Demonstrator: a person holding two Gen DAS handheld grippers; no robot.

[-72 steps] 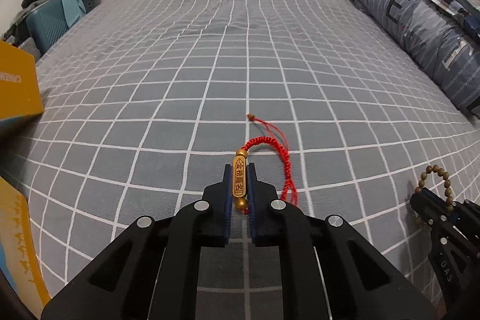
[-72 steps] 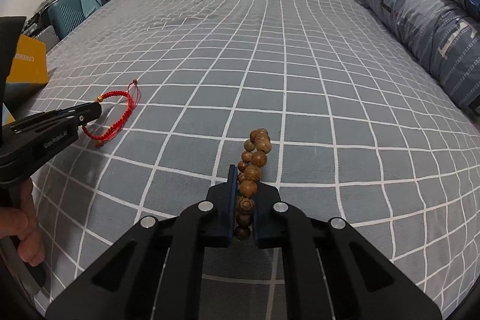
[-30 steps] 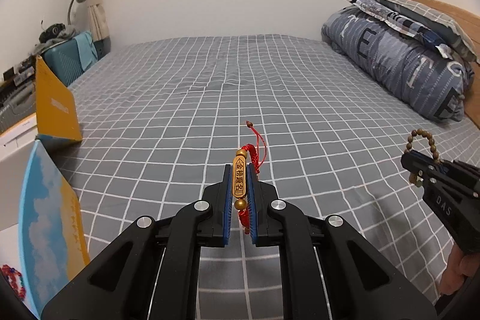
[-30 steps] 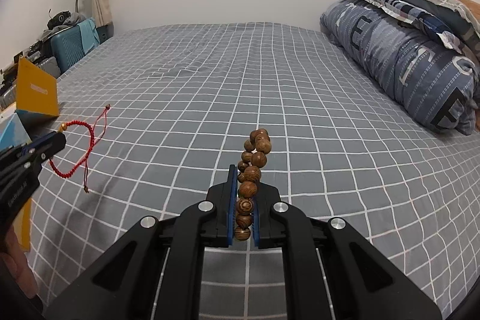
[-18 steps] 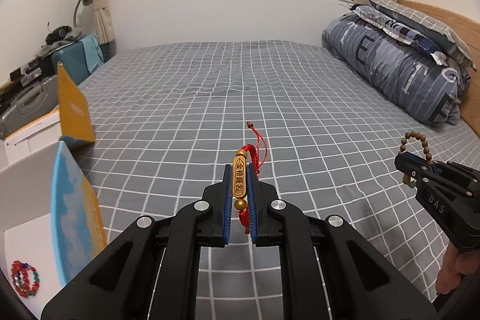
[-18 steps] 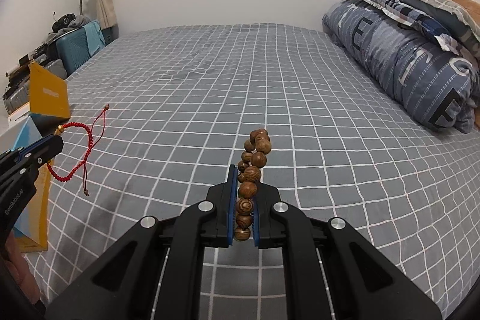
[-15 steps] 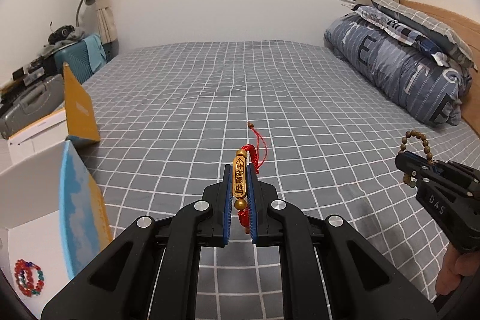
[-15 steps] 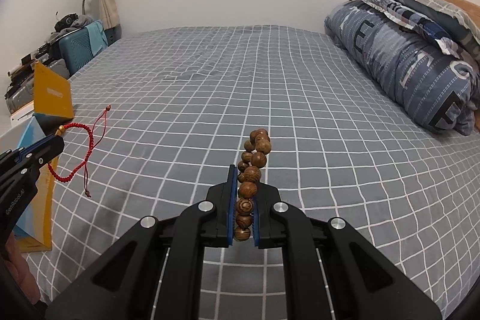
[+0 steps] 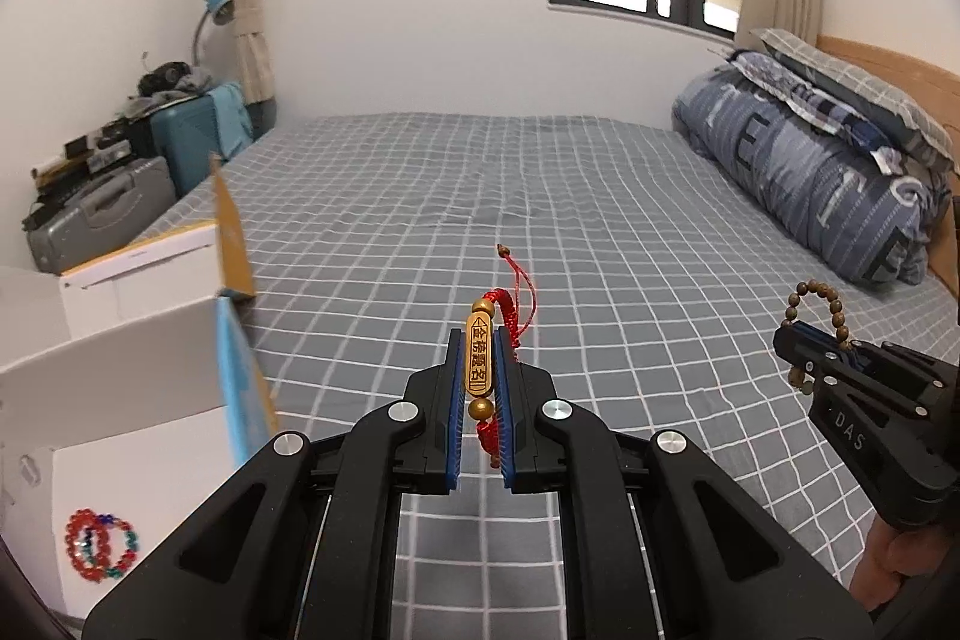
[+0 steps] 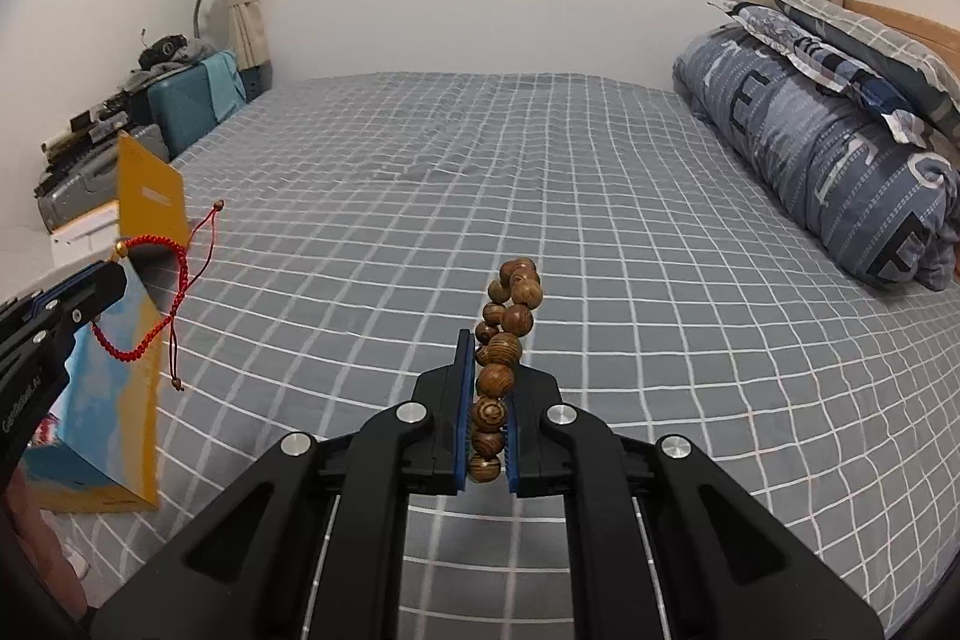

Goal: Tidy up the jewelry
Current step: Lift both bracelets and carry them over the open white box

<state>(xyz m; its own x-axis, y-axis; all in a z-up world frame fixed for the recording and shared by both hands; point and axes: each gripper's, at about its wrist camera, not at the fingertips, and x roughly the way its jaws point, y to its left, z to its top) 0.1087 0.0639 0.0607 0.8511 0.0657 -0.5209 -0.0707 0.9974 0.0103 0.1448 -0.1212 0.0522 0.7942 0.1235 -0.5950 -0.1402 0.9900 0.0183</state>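
Observation:
My left gripper (image 9: 480,346) is shut on a red cord bracelet (image 9: 509,307) by its gold bar charm and holds it in the air above the bed. From the right wrist view the same bracelet (image 10: 153,280) hangs from the left gripper (image 10: 114,280). My right gripper (image 10: 485,340) is shut on a wooden bead bracelet (image 10: 507,322), also lifted; it shows at the right of the left wrist view (image 9: 819,319). An open white box (image 9: 120,370) stands at the left, with a red beaded bracelet (image 9: 99,547) lying inside.
The bed has a grey checked sheet (image 9: 540,196). A rolled blue duvet and pillows (image 9: 828,172) lie along the right. The box's orange and blue flaps (image 10: 129,340) stand up at the left. Suitcases and clutter (image 9: 120,160) sit beyond the bed's left edge.
Both grippers have lifted their bracelets off the sheet and risen. The left gripper has moved left toward the open box, whose inside and red beaded bracelet have come into view.

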